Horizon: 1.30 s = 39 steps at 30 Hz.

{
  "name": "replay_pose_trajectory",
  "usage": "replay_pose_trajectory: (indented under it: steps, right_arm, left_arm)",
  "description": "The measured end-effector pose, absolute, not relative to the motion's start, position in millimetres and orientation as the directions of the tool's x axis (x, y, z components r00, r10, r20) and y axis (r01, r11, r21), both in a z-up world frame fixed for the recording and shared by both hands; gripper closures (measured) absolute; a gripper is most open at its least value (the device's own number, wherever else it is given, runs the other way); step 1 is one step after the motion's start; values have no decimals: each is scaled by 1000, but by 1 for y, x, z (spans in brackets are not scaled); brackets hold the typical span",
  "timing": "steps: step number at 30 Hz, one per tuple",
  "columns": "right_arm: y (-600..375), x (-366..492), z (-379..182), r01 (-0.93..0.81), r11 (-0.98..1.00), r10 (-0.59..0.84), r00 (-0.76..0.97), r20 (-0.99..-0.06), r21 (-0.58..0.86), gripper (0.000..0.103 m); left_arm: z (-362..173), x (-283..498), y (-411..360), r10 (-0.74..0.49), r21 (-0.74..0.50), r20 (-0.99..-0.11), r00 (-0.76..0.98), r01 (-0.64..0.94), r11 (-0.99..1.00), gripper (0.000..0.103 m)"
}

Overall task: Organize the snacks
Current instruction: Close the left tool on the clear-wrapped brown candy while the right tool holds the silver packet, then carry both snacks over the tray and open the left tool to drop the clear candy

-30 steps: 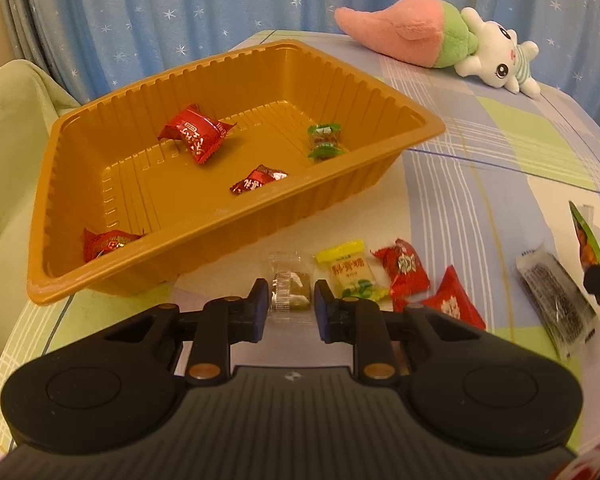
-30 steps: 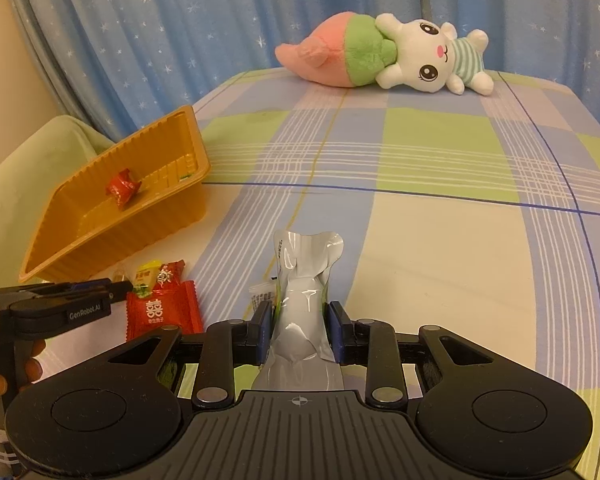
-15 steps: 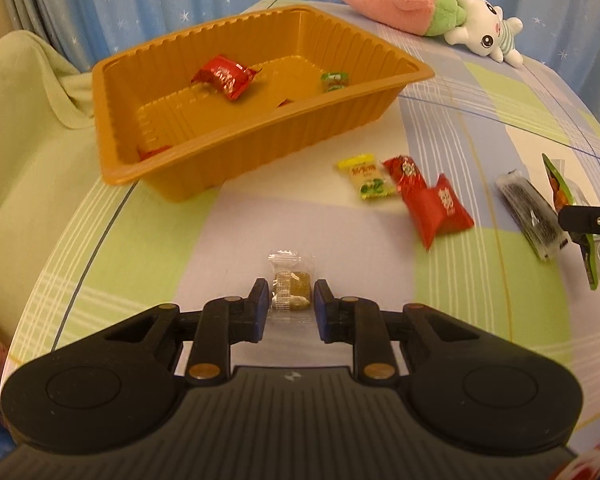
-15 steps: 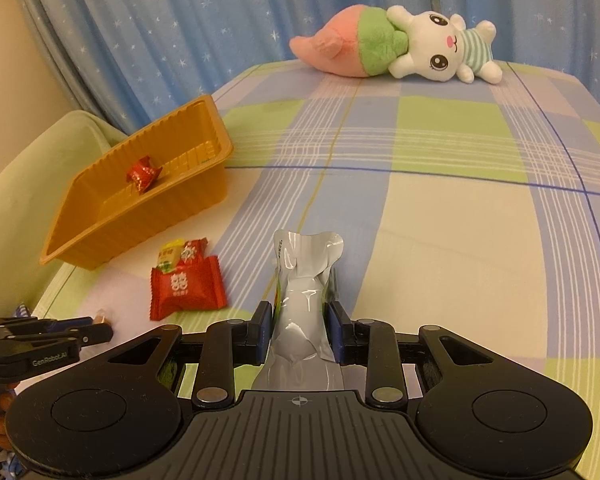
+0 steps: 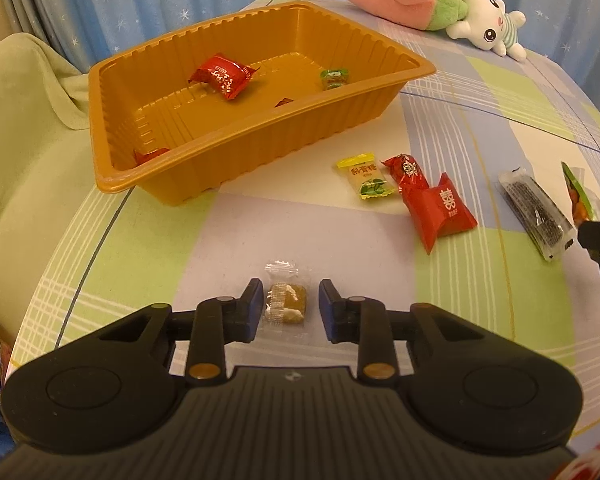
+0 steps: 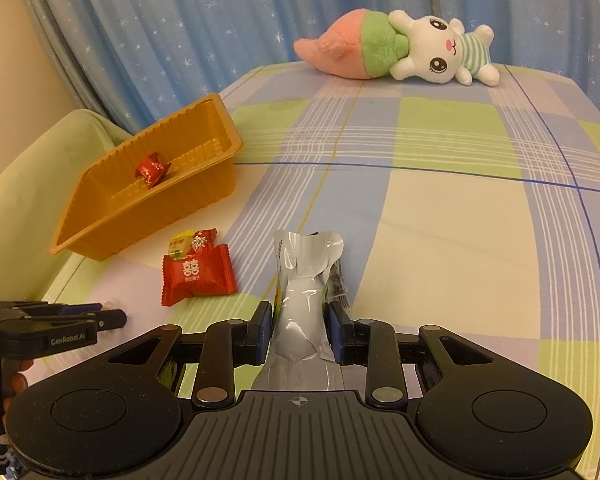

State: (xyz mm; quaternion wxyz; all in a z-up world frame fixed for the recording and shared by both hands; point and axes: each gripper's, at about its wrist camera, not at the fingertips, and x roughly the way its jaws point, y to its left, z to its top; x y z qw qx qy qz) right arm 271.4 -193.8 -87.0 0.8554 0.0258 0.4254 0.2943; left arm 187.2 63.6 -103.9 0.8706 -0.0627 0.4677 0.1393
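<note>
My left gripper (image 5: 290, 294) is shut on a clear-wrapped brown candy (image 5: 287, 300), held low over the checked tablecloth, well short of the orange tray (image 5: 280, 148). The tray holds a red candy (image 5: 222, 76), a green candy (image 5: 334, 78) and another red one in its near corner (image 5: 150, 156). My right gripper (image 6: 299, 312) is shut on a silver-backed snack packet (image 6: 306, 264), whose green face (image 5: 580, 196) shows in the left wrist view. The left gripper (image 6: 112, 318) shows at the right wrist view's left edge.
Loose on the cloth lie a yellow candy (image 5: 366, 176), a small red candy (image 5: 408, 168), a red packet (image 5: 440, 208) and a clear packet of dark snack (image 5: 534, 212). A plush toy (image 6: 400, 48) lies at the table's far end. A green-covered seat (image 5: 20, 120) stands left of the table.
My left gripper has drawn back from the tray with the brown candy still between its jaws, so the tray looks farther off. The right gripper has shifted slightly, packet still gripped.
</note>
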Motion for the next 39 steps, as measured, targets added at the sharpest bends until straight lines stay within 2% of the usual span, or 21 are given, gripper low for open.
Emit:
replay_pose_trajectory:
  steps: [1,17,29,39]
  right_arm:
    - [-194,270,-86,-481,825,526,465,-712,295,73]
    - [-185,257,-78,-523,798,557,453,-696,299,73]
    - [-162,258,-65,-581,749,615,430,-661,318,73]
    - [-124,274,-48,-640,694,672,410,-618,330,73]
  left_arm:
    - [-104,187,64,184,21,-832,523,-301,953,84]
    - [-86,165,69,177,-8,-821,543,-321,947,85]
    - [-39,146,78,185,-40,-761,622,-330,943,85]
    - [-10,160,97,207,-48,-718,665,-343,938,85]
